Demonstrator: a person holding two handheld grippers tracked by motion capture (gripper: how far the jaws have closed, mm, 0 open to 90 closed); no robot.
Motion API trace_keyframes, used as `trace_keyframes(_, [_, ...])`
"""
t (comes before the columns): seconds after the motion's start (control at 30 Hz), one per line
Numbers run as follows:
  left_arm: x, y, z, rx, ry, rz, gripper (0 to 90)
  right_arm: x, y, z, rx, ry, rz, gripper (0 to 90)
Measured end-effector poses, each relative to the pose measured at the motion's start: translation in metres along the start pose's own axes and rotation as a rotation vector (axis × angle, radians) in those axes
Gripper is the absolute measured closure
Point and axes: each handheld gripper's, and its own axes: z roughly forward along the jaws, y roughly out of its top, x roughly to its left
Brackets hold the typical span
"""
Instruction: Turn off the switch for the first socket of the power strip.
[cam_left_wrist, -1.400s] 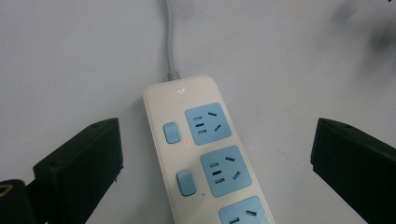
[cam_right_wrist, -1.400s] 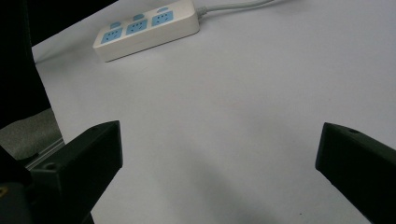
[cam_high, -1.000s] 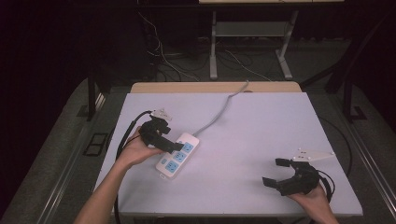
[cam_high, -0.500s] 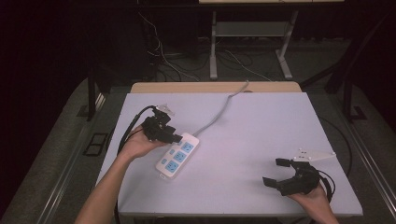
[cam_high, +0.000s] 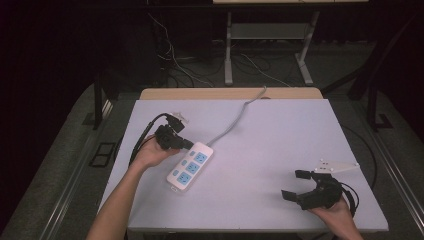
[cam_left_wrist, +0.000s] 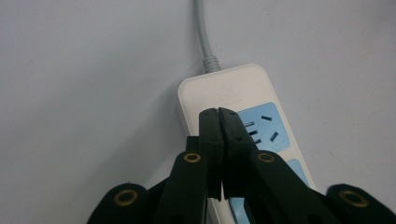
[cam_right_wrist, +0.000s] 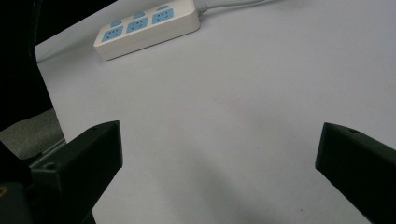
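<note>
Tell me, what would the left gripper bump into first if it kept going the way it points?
Most likely the white power strip. The left gripper, jaws shut with nothing between them, points at the strip's cable end, right over the first blue socket. How close the tips are is hard to judge.

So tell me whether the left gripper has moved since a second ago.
Yes. The left gripper has drawn back up-left, off the power strip's middle to its cord end, and its jaws have just closed, empty.
</note>
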Motion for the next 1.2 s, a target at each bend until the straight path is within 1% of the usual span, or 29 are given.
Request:
trace_keyframes(0.1, [0.002, 0.000, 0.002, 0.000, -0.004, -0.012, 89.2, 0.000, 0.000, 0.000, 0.002, 0.000, -0.001, 0.4])
trace_keyframes(0.17, [0.003, -0.001, 0.003, 0.002, -0.009, -0.012, 89.2, 0.000, 0.000, 0.000, 0.003, 0.000, -0.001, 0.5])
trace_keyframes(0.33, [0.005, -0.002, 0.007, -0.006, -0.030, -0.020, 89.3, 0.000, 0.000, 0.000, 0.003, 0.000, -0.003, 0.5])
trace_keyframes(0.5, [0.006, -0.004, 0.012, 0.012, -0.040, -0.018, 89.3, 0.000, 0.000, 0.000, 0.004, 0.001, -0.006, 0.5])
trace_keyframes(0.73, [0.005, -0.008, 0.016, 0.015, -0.048, -0.024, 89.3, 0.000, 0.000, 0.000, 0.006, 0.001, -0.007, 0.5])
trace_keyframes(0.83, [0.005, -0.008, 0.017, 0.007, -0.054, -0.029, 89.3, -0.001, 0.000, 0.000, 0.005, 0.000, -0.007, 0.5])
trace_keyframes(0.97, [0.004, -0.008, 0.018, 0.006, -0.048, -0.033, 89.3, -0.001, 0.000, 0.000, 0.006, -0.001, -0.006, 0.5])
trace_keyframes(1.07, [0.004, -0.009, 0.018, 0.006, -0.067, -0.033, 89.4, -0.002, -0.001, -0.001, 0.001, 0.003, 0.004, 0.5])
trace_keyframes(1.1, [0.003, -0.010, 0.018, 0.002, -0.064, -0.029, 89.4, -0.002, -0.001, -0.001, -0.003, 0.002, 0.007, 0.4])
trace_keyframes(1.2, [0.003, -0.011, 0.018, -0.003, -0.062, -0.032, 89.5, -0.003, -0.001, -0.003, -0.004, -0.002, 0.010, 0.5])
